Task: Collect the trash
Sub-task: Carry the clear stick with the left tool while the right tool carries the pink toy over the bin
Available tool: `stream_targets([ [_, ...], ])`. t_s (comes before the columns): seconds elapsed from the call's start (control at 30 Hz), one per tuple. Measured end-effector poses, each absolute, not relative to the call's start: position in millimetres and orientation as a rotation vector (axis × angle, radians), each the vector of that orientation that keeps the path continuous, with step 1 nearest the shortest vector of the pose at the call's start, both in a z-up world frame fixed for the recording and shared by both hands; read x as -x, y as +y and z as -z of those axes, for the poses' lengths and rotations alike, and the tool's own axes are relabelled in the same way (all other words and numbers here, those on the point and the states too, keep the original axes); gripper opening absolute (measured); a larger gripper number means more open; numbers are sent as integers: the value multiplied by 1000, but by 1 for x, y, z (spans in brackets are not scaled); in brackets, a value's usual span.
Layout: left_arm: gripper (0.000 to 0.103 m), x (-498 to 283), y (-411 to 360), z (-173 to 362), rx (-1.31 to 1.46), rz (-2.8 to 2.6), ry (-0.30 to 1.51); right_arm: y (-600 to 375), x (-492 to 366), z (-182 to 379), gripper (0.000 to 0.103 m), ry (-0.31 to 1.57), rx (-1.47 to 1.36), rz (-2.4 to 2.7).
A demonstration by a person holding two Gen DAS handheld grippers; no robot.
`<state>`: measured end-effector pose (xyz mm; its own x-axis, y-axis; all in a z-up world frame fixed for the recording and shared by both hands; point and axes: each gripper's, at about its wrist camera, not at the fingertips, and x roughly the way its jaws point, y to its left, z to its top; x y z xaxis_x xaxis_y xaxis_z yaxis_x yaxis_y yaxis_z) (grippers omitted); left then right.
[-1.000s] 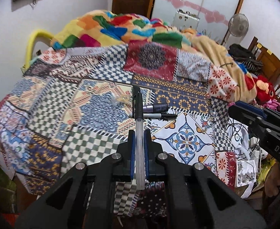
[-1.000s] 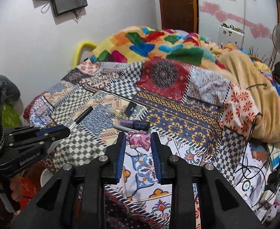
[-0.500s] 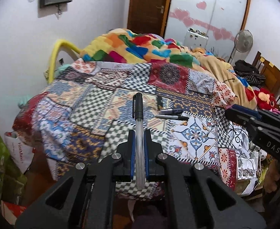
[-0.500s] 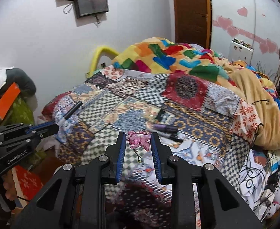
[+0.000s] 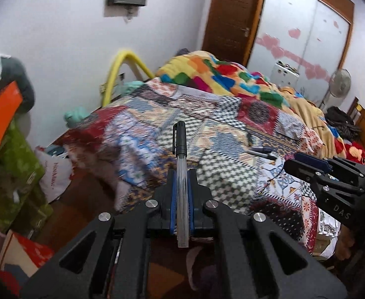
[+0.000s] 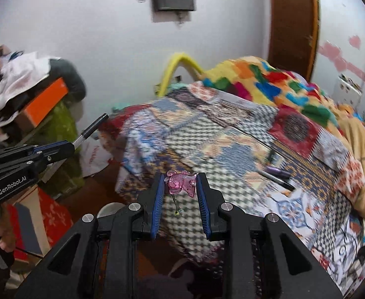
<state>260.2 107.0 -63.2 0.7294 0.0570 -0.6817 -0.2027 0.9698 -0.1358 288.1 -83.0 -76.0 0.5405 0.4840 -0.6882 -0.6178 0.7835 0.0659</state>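
Left hand-held gripper (image 5: 181, 186) clamped on pen (image 5: 180, 164); right hand-held gripper (image 6: 180, 186) pinching pink trinket (image 6: 180, 184). Both held off bed (image 5: 227, 174) edge; markers (image 5: 262, 151) remain on it. Judgement: carry level, keep grips firm, release only over a bin; none visible.

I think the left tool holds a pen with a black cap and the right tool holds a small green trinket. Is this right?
Not quite. The left tool does hold the black-capped pen, but the trinket in the right tool is pink, not green, as the right wrist view shows.
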Motion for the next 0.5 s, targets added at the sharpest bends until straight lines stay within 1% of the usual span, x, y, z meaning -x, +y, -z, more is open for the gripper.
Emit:
stream_targets([
  [0.27,7,-192,166,62,215,-271,736,-9,-251,69,24,718,242,-786],
  [0.5,7,-147,213,76,274,-356,747,39,-225,79,24,732,272,-868],
])
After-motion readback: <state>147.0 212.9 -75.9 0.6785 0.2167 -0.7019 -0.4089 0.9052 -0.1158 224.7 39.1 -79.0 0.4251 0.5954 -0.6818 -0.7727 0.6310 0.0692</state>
